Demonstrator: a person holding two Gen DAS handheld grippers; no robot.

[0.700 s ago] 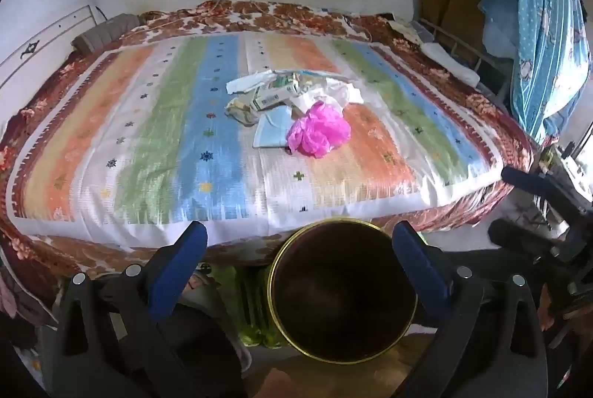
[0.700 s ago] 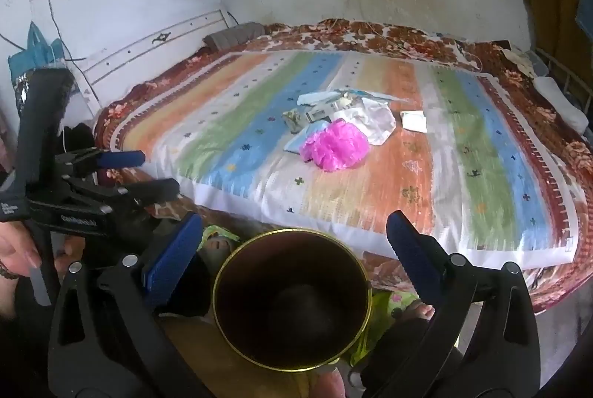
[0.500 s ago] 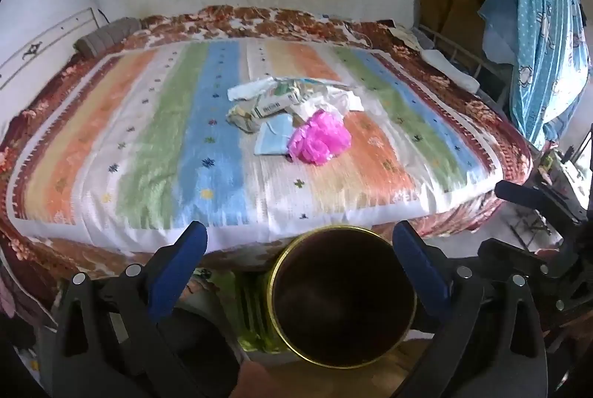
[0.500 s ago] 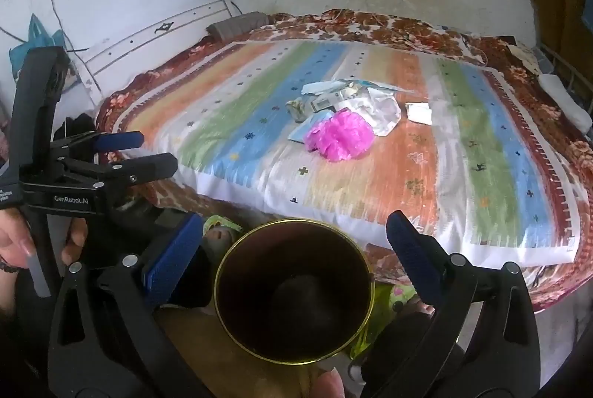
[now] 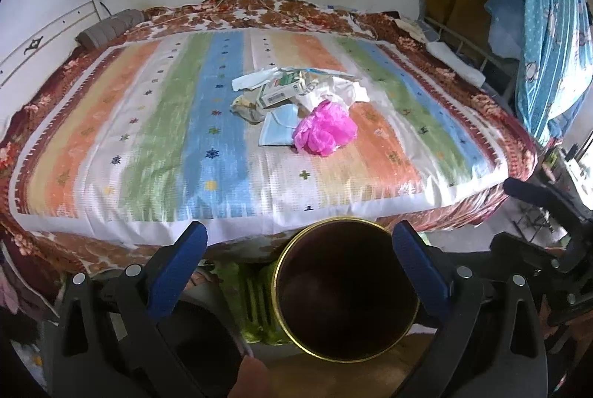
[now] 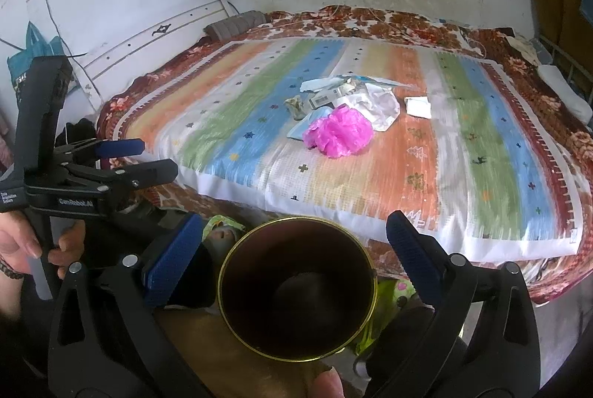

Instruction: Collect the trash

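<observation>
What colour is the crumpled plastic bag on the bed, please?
Bright pink bag; right wrist view.

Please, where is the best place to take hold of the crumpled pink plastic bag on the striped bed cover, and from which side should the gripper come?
Grip the crumpled pink plastic bag across its puffy middle, coming from above and from the near edge of the striped bed cover. It is a soft, rounded bunch with no handle showing, its near side is free, and the other trash lies behind and left of it. The open right gripper probably suits it.
</observation>
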